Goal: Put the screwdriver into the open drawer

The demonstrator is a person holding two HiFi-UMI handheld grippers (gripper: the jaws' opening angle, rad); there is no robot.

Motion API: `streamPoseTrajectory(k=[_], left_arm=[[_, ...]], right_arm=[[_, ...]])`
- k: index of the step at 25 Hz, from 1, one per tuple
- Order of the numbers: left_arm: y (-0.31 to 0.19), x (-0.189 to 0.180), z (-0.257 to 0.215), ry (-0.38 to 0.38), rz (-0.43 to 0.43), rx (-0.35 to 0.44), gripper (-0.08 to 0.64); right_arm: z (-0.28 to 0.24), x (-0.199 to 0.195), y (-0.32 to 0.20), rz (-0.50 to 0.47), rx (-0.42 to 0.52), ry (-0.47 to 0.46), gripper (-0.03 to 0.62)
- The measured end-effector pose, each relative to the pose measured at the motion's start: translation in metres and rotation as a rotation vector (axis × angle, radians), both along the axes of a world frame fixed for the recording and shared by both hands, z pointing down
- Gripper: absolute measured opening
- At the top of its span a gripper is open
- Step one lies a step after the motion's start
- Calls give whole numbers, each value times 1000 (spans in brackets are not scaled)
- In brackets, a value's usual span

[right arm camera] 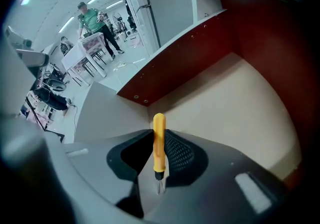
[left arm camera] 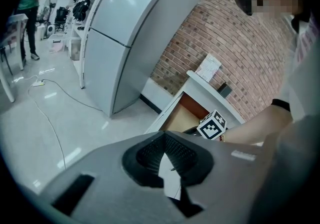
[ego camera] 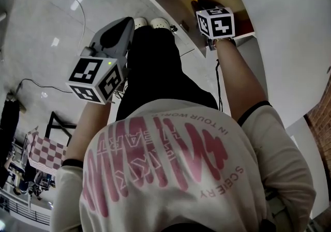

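Orange plastic is forming the handle of the screwdriver [right arm camera: 159, 135], which the right gripper [right arm camera: 158, 160] is clamping between its 2 pads. The grip is sitting low on the handle, just above the thin metal shaft, and the handle's rounded end is pointing ahead of the jaws toward the open drawer [right arm camera: 235, 103]. The tool is hanging over the drawer's pale beige floor, inside its red-brown walls [right arm camera: 200, 48]; whether it is touching the floor is not showing. In the head view the handle is peeking out just past the gripper's marker cube [ego camera: 215, 22], within the drawer's opening.

Outside the drawer and well apart from it, the left gripper [left arm camera: 164, 140] is hovering with its jaws pressed together at the tips and nothing between them. Beyond the drawer a brick wall [left arm camera: 235, 43] is rising, and a tall grey cabinet [left arm camera: 130, 33] is standing to one side of it.
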State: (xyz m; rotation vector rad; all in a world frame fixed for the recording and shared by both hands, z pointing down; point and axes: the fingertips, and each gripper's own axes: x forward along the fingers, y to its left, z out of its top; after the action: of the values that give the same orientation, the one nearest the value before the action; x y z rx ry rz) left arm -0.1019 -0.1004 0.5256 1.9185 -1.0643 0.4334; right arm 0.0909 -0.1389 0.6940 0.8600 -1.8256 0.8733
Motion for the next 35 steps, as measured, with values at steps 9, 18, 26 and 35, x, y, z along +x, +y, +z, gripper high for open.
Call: streamPoseTrajectory(k=[9,18,26,35], left_arm=[[4,2,12,-1,-10,-20,3],[5,10,18,10,4,-20,3],[7,8,25,13,3,-31,3],[6,0,25,16,-7,-35,3]], right_arm=[[21,9,12,0,-43,30,83],[30,6,19,-45,-58,42,84],[38,3,24,-56,-78,41,87],[39,-1,27,-50,-97,41,89]])
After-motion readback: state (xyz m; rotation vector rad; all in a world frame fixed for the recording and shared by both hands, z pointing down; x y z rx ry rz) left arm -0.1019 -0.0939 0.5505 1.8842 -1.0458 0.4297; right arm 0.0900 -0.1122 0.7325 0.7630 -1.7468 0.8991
